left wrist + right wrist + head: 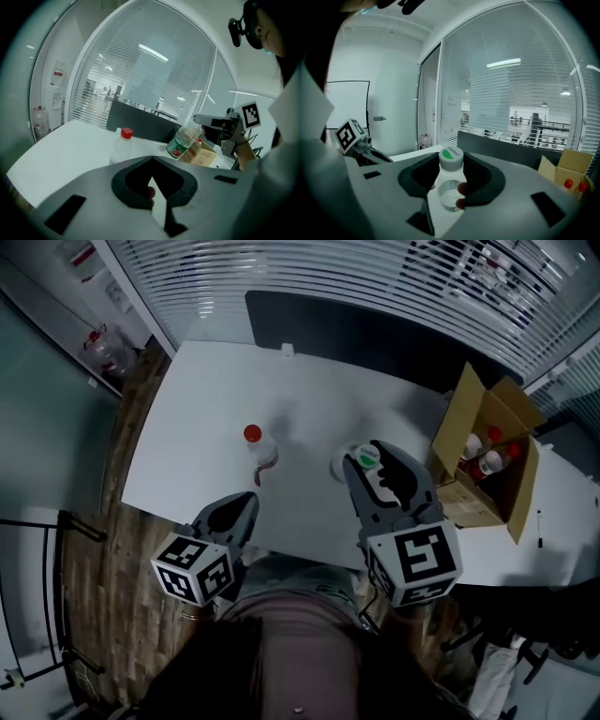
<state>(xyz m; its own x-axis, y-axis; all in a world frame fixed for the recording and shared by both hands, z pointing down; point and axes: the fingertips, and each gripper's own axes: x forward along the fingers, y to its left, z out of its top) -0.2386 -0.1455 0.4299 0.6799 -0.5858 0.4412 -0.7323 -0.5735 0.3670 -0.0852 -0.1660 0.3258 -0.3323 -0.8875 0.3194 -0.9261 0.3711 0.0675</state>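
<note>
Green-capped bottle (364,457), red-capped bottle (255,444)

My left gripper (246,502) is low, close to my body. Its jaws are pressed together with nothing in them. My right gripper (370,463) reaches further out, and its jaws squeeze a green-capped bottle (450,180).

The clear, green-capped bottle (450,185) is clamped, tilted, between the right claw's (366,463) jaws.
</note>
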